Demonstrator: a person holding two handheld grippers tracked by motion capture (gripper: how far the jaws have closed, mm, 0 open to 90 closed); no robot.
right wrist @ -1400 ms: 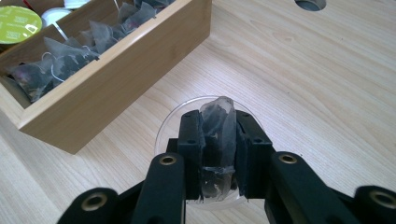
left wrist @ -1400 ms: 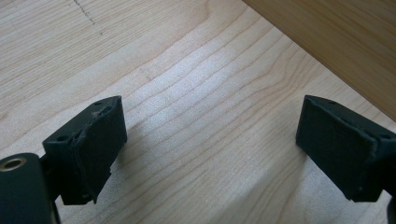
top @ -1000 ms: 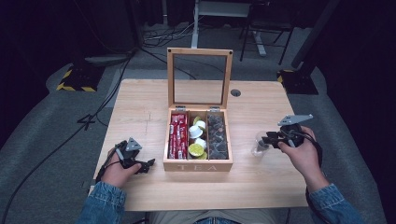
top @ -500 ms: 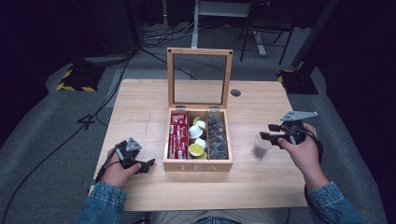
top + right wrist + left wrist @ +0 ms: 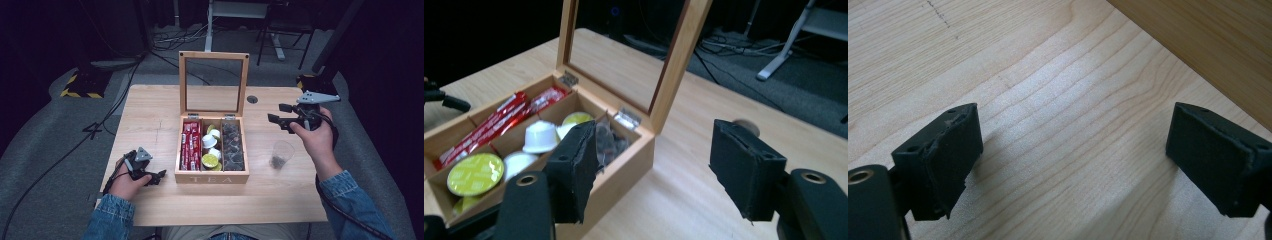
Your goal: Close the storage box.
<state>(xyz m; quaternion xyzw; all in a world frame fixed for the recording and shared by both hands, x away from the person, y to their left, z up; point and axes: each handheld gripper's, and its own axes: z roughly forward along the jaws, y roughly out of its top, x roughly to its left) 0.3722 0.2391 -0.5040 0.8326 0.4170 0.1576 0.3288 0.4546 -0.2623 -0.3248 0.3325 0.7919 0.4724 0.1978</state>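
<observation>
Cup [image 5: 281,153], clear plastic with something dark at its bottom, is standing upright on the table [image 5: 150,110] to the right of the tea box [image 5: 212,176], and nothing is touching it. Above and behind it the right gripper [image 5: 278,114] is hanging in the air in the person's right hand [image 5: 315,137], well clear of the cup and pointing toward the box. Its jaws have just been opening and are standing apart with nothing between them; in the right gripper view the right gripper [image 5: 651,165] is looking across at the box [image 5: 624,165] and its raised glass lid [image 5: 624,55]. The box is sitting open in the middle of the table, its lid upright at the back. Red sachets [image 5: 190,146] are filling its left compartment, white and yellow-green pods [image 5: 210,148] are lying in the middle one, and dark packets [image 5: 232,147] are lying in the right one. On the far side of the box from the cup, the left gripper [image 5: 159,176] is resting low on the table in the left hand [image 5: 125,180], just beside the box's front left corner. In the left gripper view the left gripper [image 5: 1073,150] is showing jaws wide apart over bare wood, holding nothing, with the box wall [image 5: 1208,45] running past at the upper right.
</observation>
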